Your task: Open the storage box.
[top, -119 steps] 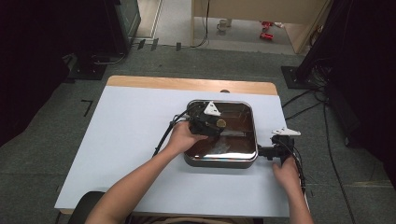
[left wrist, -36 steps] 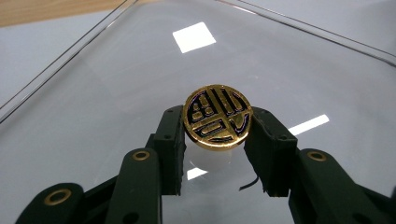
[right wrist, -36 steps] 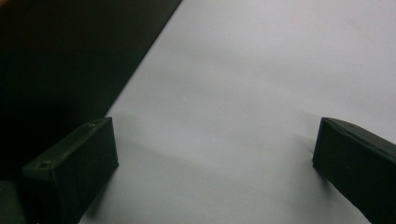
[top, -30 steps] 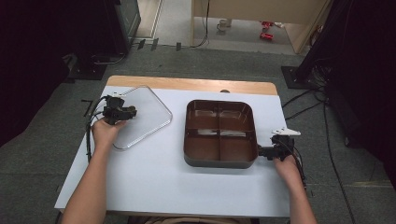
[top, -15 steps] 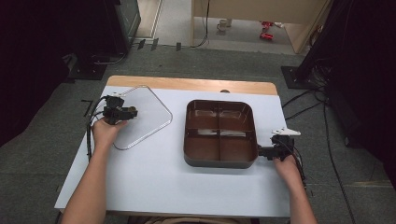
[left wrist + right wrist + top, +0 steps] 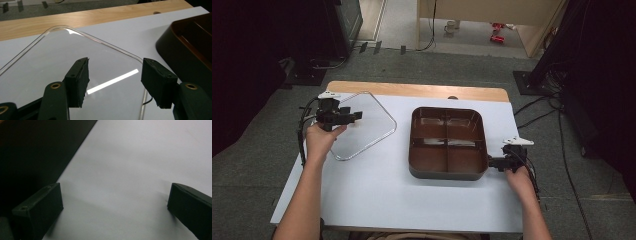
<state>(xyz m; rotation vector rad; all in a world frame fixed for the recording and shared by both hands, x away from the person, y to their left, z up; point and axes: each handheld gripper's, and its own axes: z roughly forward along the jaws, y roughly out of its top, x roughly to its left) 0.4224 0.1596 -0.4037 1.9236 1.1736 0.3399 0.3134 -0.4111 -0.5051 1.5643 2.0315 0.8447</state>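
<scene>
A clear plastic lid (image 6: pixel 368 129) lies flat on the white table at the left; in the left gripper view the lid (image 6: pixel 47 57) spreads under the jaws. My left gripper (image 6: pixel 355 116) hovers just above its left part. Its jaws have just been opening and nothing is between them (image 6: pixel 116 65). A dark brown four-compartment tray (image 6: pixel 447 173) sits uncovered at centre right. My right gripper (image 6: pixel 493 162) rests at the tray's near right corner, open, with bare table between the jaws (image 6: pixel 115 191) and the tray's dark wall (image 6: pixel 30 152) beside one jaw.
The white table top (image 6: pixel 377 190) ends in a wooden strip (image 6: pixel 412 90) along the far edge. The tray's rounded corner (image 6: pixel 185 42) lies to the right of the lid. Black stands and cables crowd the floor around the table.
Four seconds ago the left gripper held the lid at the tray; since then the lid lies on the table at the left. In the last second the left gripper lifted slightly off it. The right hand stayed put.
</scene>
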